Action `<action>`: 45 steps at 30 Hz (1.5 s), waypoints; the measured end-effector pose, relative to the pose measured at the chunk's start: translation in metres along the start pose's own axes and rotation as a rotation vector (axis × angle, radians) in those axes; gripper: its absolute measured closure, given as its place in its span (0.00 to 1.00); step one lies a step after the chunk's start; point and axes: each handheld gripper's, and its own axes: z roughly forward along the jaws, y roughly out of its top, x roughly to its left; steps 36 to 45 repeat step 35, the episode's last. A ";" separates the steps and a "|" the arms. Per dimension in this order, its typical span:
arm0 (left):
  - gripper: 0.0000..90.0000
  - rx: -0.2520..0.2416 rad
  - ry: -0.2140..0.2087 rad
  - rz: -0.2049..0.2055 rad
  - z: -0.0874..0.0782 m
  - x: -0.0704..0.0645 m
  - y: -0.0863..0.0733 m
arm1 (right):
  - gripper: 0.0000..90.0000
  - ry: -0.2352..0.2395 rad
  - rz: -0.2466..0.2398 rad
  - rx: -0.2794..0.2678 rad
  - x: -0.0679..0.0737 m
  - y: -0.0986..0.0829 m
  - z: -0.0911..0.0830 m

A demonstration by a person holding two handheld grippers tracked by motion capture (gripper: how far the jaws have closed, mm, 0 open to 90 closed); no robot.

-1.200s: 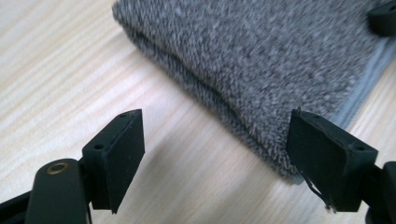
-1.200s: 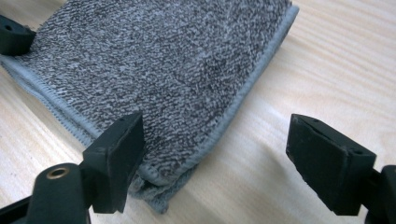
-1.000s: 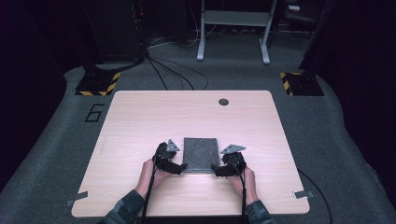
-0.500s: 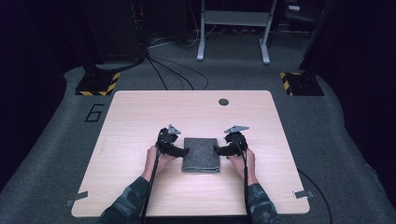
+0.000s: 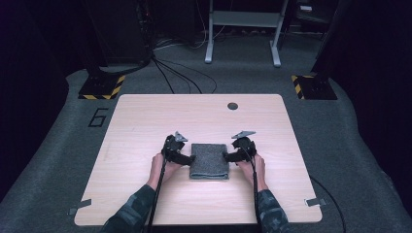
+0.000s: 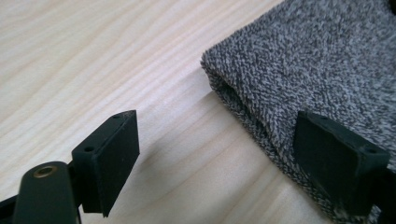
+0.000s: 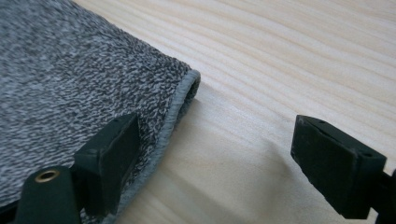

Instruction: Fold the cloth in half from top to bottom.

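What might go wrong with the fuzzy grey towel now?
Both grippers, left and right, are open, each with one jaw over an edge of the folded grey terry towel and the other over the light wooden table. Closing could pinch only the top layer, so the fold might open. Uneven pulling might skew it.

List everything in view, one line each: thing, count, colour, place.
towel: 1, grey, folded, near middle of the table, between the grippers
table: 1, light wood, centre
hole: 1, dark, far side of the table
tape: 2 strips, grey, near corners of the table
stands: 2, yellow-black striped bases, floor beyond the table
frame: 1, grey, floor at the back
left gripper: 1, black, open at the towel's left edge
right gripper: 1, black, open at the towel's right edge
hands: 2, holding the grippers
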 end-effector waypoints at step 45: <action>0.09 -0.079 0.202 -0.192 -0.103 0.052 -0.144 | 0.14 -0.218 0.199 -0.086 -0.057 -0.141 -0.110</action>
